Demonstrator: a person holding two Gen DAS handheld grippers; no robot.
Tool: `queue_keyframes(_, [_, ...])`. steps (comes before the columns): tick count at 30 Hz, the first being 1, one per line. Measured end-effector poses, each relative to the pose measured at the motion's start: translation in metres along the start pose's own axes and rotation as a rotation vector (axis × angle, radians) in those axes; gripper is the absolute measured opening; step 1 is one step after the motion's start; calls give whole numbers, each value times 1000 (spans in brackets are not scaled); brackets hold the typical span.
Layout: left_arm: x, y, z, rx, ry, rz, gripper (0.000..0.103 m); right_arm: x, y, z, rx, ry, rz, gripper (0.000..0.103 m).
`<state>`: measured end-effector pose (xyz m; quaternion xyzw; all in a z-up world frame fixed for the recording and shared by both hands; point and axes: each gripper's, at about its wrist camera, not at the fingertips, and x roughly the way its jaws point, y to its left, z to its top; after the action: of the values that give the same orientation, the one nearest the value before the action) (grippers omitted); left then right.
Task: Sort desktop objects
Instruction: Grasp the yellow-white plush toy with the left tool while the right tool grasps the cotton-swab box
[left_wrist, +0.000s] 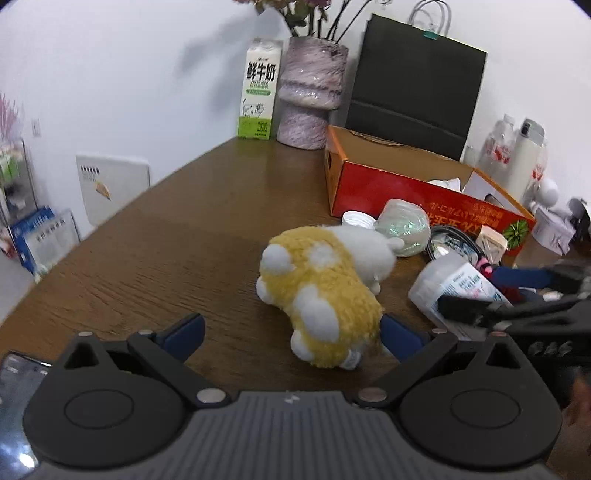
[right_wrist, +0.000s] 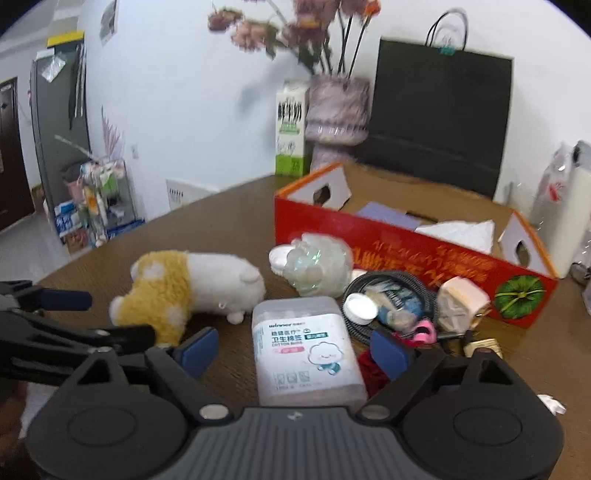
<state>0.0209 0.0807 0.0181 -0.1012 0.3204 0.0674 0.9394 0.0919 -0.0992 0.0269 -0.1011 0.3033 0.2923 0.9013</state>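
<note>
- Plush toy (left_wrist: 321, 295) lay on its side on the counter (left_wrist: 166, 251), between the spread fingers of the left gripper (left_wrist: 291, 332) but nearer the right finger (left_wrist: 400, 338), which seemed to touch it, though blur made that hard to judge.
- Its long axis ran away from the gripper, yellow end near, white head pointing toward the red box (left_wrist: 406, 184).
- Cotton swab box (right_wrist: 306, 350) lay lengthwise between the right gripper's (right_wrist: 291, 350) spread fingers, held by neither.
</note>
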Motion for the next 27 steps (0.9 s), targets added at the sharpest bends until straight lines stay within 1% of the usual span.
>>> queue_keyframes(1, [5, 0, 3, -10, 8, -4, 103, 7, 1, -1, -6, 22, 1, 82])
queue_keyframes(3, [14, -2, 7, -25, 15, -10, 103, 18, 7, -3, -23, 55, -27, 66])
queue_keyframes(5, [20, -8, 11, -31, 31, -13, 101, 20, 11, -6, -32, 61, -40, 65])
queue_keyframes(6, [22, -11, 10, -19, 24, -16, 101, 16, 13, -7, -24, 55, -32, 65])
queue_keyframes(8, [21, -20, 7, 29, -2, 22, 92, 5, 13, -10, -7, 29, -8, 64])
queue_keyframes(9, [21, -25, 5, 68, -9, 39, 83, -2, 14, -11, -13, 21, -22, 64])
queue_keyframes(10, [21, -31, 4, 114, -13, 47, 66, -9, 15, -12, -18, 8, -43, 64])
queue_keyframes(11, [22, -35, 2, 144, -11, 54, 55, -19, 16, -14, -11, -6, -64, 64])
queue_keyframes(12, [23, -39, 0, 164, -5, 75, 53, -28, 15, -16, 2, -16, -75, 64])
queue_keyframes(14, [15, -41, -5, 180, -23, 83, 51, -47, 13, -21, 32, -43, -94, 64])
queue_keyframes(18, [-19, -38, -21, 151, -47, 19, 50, -87, 9, -38, 65, -84, -123, 64])
queue_keyframes(20, [-36, -37, -28, 145, -54, -8, 49, -102, 7, -49, 65, -87, -126, 64])
queue_keyframes(22, [-53, -35, -31, 123, -59, -43, 49, -116, 8, -59, 63, -84, -153, 64])
queue_keyframes(23, [-60, -35, -31, 115, -65, -58, 49, -122, 7, -63, 64, -87, -162, 64])
queue_keyframes(25, [-75, -36, -24, 106, -102, -79, 48, -135, 3, -66, 90, -104, -176, 64])
queue_keyframes(27, [-84, -42, -9, 107, -146, -98, 48, -145, -4, -61, 127, -130, -188, 64])
